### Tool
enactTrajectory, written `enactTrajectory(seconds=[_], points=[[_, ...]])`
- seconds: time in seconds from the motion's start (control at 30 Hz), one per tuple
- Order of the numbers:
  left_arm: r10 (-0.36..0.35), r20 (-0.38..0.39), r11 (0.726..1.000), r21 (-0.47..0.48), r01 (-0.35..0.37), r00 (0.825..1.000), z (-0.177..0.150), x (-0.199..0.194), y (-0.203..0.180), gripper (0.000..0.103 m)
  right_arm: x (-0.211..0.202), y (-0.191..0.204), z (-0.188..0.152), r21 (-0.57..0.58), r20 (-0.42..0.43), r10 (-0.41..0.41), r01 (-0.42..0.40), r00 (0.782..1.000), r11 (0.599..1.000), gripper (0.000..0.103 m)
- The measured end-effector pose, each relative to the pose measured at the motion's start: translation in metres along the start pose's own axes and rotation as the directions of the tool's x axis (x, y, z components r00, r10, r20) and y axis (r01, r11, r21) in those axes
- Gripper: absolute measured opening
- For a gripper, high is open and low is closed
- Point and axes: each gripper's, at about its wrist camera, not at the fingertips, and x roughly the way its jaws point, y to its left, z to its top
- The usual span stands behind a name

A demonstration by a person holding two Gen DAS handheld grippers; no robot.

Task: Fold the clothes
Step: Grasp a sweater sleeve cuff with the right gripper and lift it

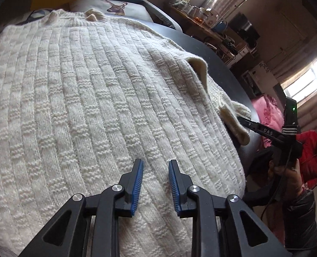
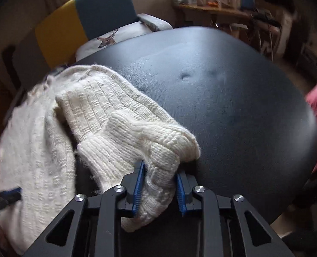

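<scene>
I see one cream knitted sweater (image 1: 90, 98), thick, with ribbed columns broken by small textured blocks. It lies spread flat over the black padded table (image 2: 233, 107), collar at the far end, hem nearest me. One sleeve (image 2: 124, 126) is bunched at the sweater's side, folded over itself, its ribbed cuff lifted off the table where I have it pinched, the rest draping back onto the body.
</scene>
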Motion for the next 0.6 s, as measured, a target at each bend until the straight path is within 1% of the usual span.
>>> enactTrajectory(seconds=[0.07,0.17,0.2,0.27,0.37,0.4,0.47,0.5,0.53,0.57,0.6], points=[[-0.016,-0.001,1.000,-0.013,0.016,1.000,-0.002,-0.002,0.003,0.024,-0.010,-0.004,0.014,-0.054,0.034,-0.079,0.080,0.996,0.995,0.026],[-0.016,-0.002,1.000,-0.001,0.016,1.000,-0.005,-0.004,0.002,0.024,-0.025,-0.018,0.039,-0.102,0.094,-0.189,0.198,0.978,0.975,0.026],[-0.015,-0.003,1.000,0.001,0.015,1.000,-0.004,-0.005,0.002,0.024,-0.026,-0.027,0.046,-0.093,0.097,-0.208,0.217,0.973,0.972,0.026],[-0.010,-0.006,1.000,0.004,0.010,1.000,-0.004,-0.005,0.002,0.024,-0.014,-0.047,0.060,-0.063,0.073,-0.238,0.243,0.968,0.968,0.026],[0.005,-0.020,1.000,0.017,-0.004,1.000,0.002,-0.001,-0.002,0.024,0.008,-0.083,0.068,0.010,0.018,-0.242,0.242,0.970,0.970,0.026],[0.013,-0.026,1.000,0.025,-0.012,1.000,0.003,-0.001,-0.003,0.024,0.012,-0.095,0.069,0.044,0.008,-0.230,0.229,0.973,0.972,0.026],[0.028,-0.041,0.999,0.036,-0.026,0.999,0.006,0.000,-0.005,0.024,0.004,-0.110,0.066,0.131,0.041,-0.153,0.147,0.987,0.980,0.026],[0.036,-0.051,0.999,0.041,-0.034,0.998,0.008,0.000,-0.006,0.024,-0.003,-0.111,0.063,0.158,0.073,-0.125,0.112,0.989,0.981,0.029],[0.043,-0.061,0.998,0.045,-0.041,0.997,0.009,0.001,-0.008,0.024,-0.014,-0.104,0.058,0.151,0.107,-0.113,0.097,0.988,0.984,0.041],[0.050,-0.070,0.998,0.047,-0.046,0.996,0.011,0.003,-0.009,0.024,-0.024,-0.092,0.054,0.116,0.126,-0.110,0.095,0.986,0.989,0.055],[0.055,-0.077,0.997,0.049,-0.052,0.996,0.012,0.004,-0.010,0.025,-0.033,-0.075,0.048,0.064,0.148,-0.108,0.100,0.983,0.993,0.086]])
